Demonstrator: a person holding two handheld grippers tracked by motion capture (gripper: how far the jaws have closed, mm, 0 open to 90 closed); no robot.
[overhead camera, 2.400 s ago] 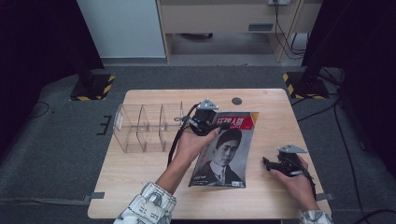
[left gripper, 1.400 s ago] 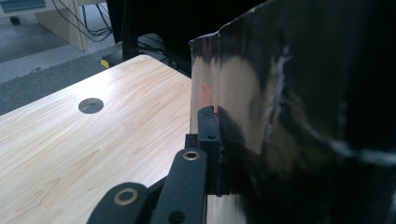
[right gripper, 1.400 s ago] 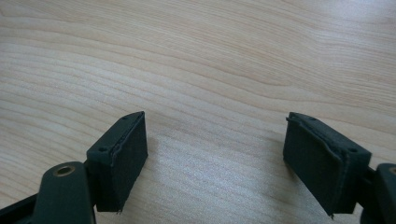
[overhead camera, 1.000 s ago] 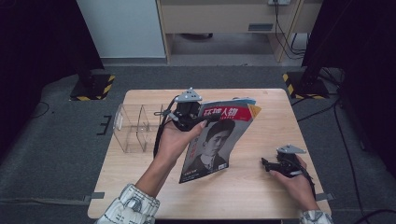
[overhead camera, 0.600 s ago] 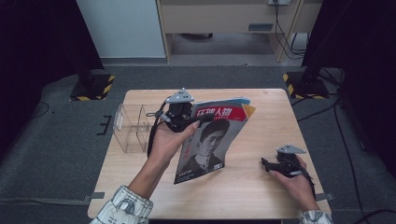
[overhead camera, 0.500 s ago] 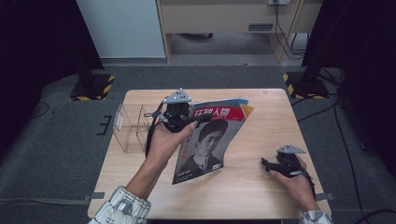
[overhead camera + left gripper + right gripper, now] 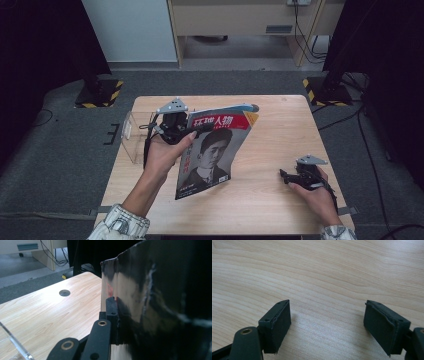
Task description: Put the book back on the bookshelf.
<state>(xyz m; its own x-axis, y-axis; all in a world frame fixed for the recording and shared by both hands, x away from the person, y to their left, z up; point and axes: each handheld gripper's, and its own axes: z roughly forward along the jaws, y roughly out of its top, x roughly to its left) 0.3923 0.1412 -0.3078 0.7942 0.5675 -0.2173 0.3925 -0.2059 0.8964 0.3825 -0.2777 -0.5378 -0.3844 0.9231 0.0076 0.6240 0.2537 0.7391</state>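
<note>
Since before, my left gripper (image 7: pixel 192 129) has lifted the magazine (image 7: pixel 212 150) leftward, toward the clear rack (image 7: pixel 131 142). Left gripper view: jaws clamped on the magazine's (image 7: pixel 150 302) edge. Right gripper view: my right gripper (image 7: pixel 327 325) gapes empty over the table (image 7: pixel 324 270).

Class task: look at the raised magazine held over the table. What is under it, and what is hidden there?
Under the magazine, which the left gripper holds lifted and tilted, bare wooden table shows around its edges. The patch straight beneath its cover is hidden.
</note>
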